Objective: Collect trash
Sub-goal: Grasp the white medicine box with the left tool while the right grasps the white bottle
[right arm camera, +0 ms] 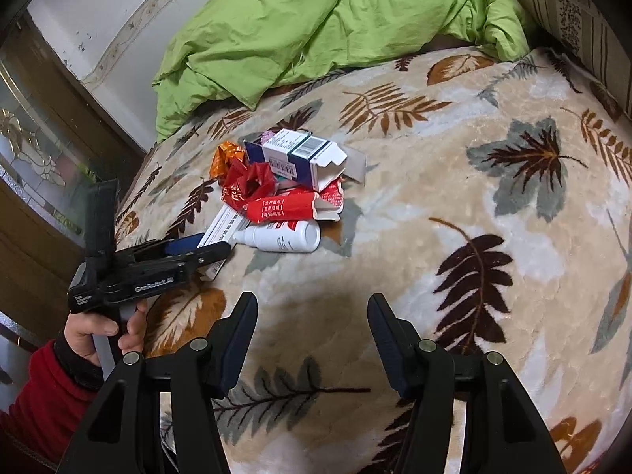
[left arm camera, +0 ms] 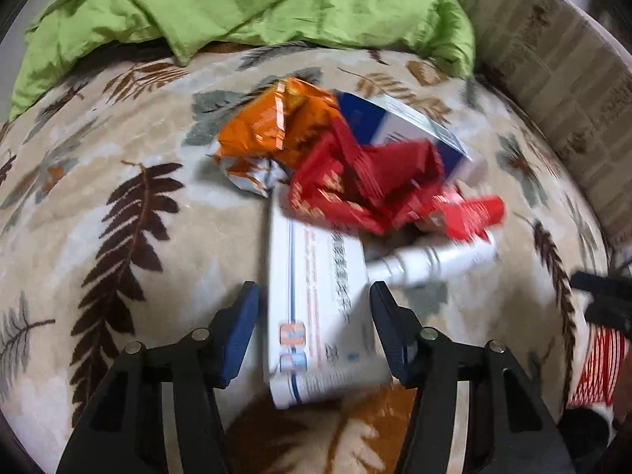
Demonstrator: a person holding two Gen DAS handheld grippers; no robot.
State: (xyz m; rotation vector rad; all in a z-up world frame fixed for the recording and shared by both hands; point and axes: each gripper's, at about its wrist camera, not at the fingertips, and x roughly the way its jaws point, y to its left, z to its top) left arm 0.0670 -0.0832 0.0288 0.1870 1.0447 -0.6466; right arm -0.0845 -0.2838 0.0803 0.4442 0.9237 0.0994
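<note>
2 jaws parted, left gripper (left arm camera: 314,316) straddling white box (left arm camera: 320,308)

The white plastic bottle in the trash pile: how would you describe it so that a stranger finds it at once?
On the leaf-patterned blanket, below the green quilt, lies a small trash pile. At its near edge, the white plastic bottle lies on its side under a red carton. It is the only round item; its neighbours are boxes and crumpled wrappers.

Print on the long white box (left arm camera: 316,308) smeared unreadable by blur, bottle (left arm camera: 430,260) streaked, blue box (left arm camera: 367,118) half buried under red wrappers (left arm camera: 355,185).
</note>
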